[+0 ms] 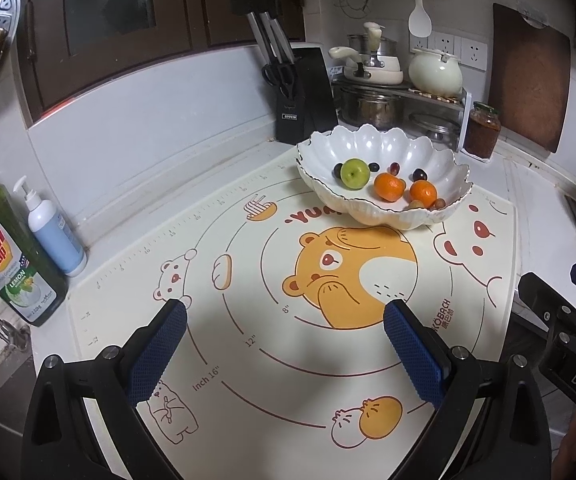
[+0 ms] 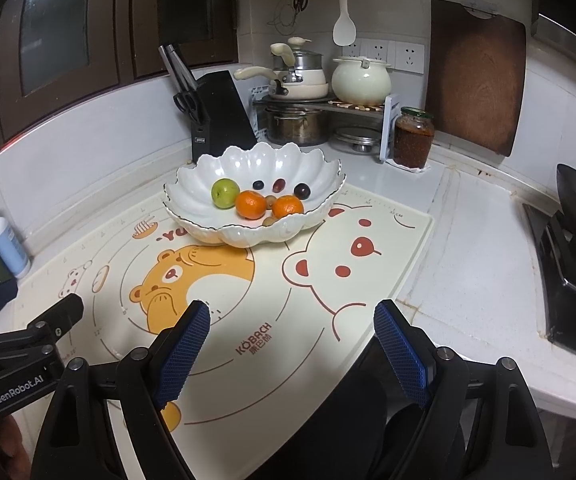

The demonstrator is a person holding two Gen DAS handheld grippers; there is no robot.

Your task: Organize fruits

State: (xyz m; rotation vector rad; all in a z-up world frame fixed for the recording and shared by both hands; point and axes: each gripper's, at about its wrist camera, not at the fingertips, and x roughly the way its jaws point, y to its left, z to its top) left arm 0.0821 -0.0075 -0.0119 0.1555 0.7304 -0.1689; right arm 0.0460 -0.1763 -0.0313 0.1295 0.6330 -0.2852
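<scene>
A white scalloped bowl (image 1: 408, 152) (image 2: 203, 188) stands at the far side of a cartoon bear mat (image 1: 247, 360) (image 2: 288, 340). In it lie a green apple (image 1: 354, 173) (image 2: 225, 193), two oranges (image 1: 388, 187) (image 2: 250, 205), several dark grapes (image 1: 420, 175) (image 2: 302, 191) and small brown fruits (image 1: 440, 203) (image 2: 268, 221). My left gripper (image 1: 285, 312) hovers open over the near mat, empty. My right gripper (image 2: 292, 314) is also open and empty, well short of the bowl. Each gripper shows at the edge of the other's view.
A black knife block (image 1: 308, 104) (image 2: 223, 116), a pot rack (image 1: 388, 96) (image 2: 312, 112) and a sauce jar (image 1: 484, 128) (image 2: 412, 136) stand behind the bowl. Dish soap (image 1: 11, 256) and a pump bottle (image 1: 53, 232) (image 2: 5, 244) are at the left. A stove (image 2: 572, 264) lies right.
</scene>
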